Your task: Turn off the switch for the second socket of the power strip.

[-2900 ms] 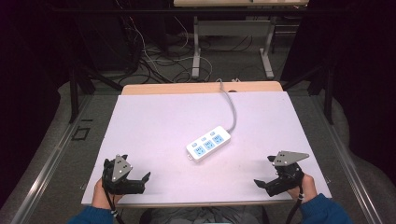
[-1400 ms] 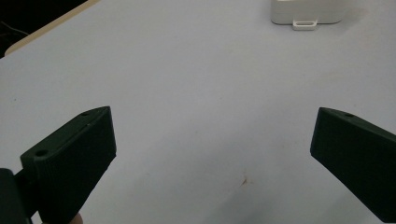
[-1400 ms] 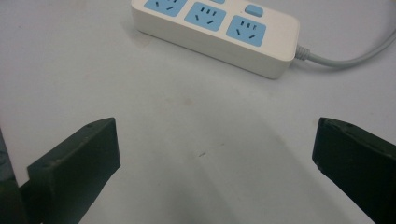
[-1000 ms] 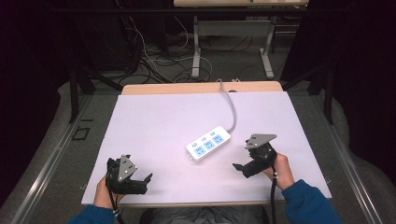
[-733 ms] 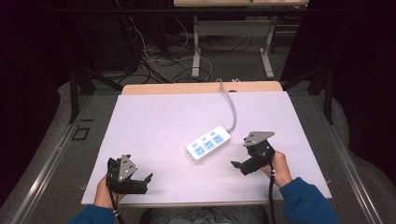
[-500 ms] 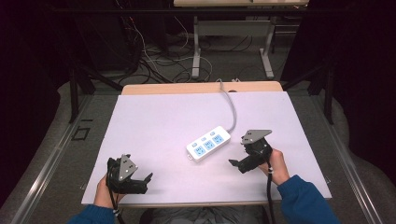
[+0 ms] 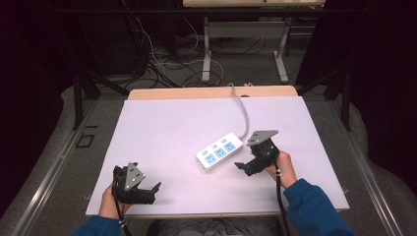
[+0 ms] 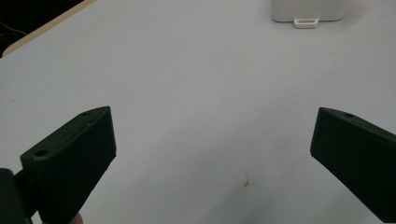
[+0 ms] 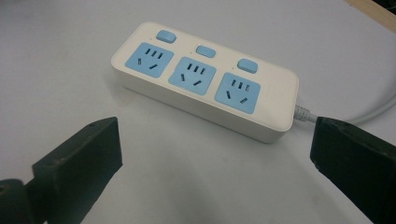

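We are in the approach step: our right claw (image 7: 244,166) hovers just beside the white power strip (image 7: 220,151), its jaws spread wide with nothing between them. In the right gripper view the power strip (image 9: 205,79) lies flat just ahead of the jaws, its three blue sockets and three blue switches facing up, its cord (image 9: 369,111) leaving at the far right end. The strip sits near the middle of the counter (image 7: 162,128), a little toward the right edge, and the cord (image 7: 241,108) runs off over the far edge.

Our left claw (image 7: 147,189) rests near the front left corner, jaws likewise apart and empty, well away from the strip.

We judge the next move calls for bringing the right claw down over the strip's body, squared across its narrow width, before closing.

The counter is pale, matte and bare, with a faint reddish mark (image 8: 246,182) near the left claw. Beyond it the room is dark, with tangled cables (image 7: 162,59) on the floor and another table's legs (image 7: 206,49).
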Tool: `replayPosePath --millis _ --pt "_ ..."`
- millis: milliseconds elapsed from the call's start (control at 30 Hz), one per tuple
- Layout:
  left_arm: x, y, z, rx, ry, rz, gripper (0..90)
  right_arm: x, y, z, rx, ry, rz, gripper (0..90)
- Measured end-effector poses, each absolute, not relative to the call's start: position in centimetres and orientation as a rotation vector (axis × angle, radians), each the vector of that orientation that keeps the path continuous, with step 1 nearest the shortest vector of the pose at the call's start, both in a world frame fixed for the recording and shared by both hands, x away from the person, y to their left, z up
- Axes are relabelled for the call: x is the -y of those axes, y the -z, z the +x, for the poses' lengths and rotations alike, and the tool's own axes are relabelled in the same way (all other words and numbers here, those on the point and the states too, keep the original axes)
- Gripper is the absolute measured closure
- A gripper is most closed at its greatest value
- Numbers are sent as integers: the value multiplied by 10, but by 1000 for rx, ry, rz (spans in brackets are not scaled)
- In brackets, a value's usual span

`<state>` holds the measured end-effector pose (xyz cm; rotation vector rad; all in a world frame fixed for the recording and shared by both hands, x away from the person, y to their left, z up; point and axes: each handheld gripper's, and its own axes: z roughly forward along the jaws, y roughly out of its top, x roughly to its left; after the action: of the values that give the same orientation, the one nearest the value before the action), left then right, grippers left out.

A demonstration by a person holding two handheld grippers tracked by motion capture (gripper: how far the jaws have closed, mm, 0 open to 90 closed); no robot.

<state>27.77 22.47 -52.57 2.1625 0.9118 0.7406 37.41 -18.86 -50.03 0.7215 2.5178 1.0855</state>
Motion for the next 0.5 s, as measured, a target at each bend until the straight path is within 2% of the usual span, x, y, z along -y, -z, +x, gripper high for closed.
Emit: replayPosePath --millis 500 --pt "-225 526 278 -912 -744 2172 2 179 497 387 -2494 -1131 742 14"
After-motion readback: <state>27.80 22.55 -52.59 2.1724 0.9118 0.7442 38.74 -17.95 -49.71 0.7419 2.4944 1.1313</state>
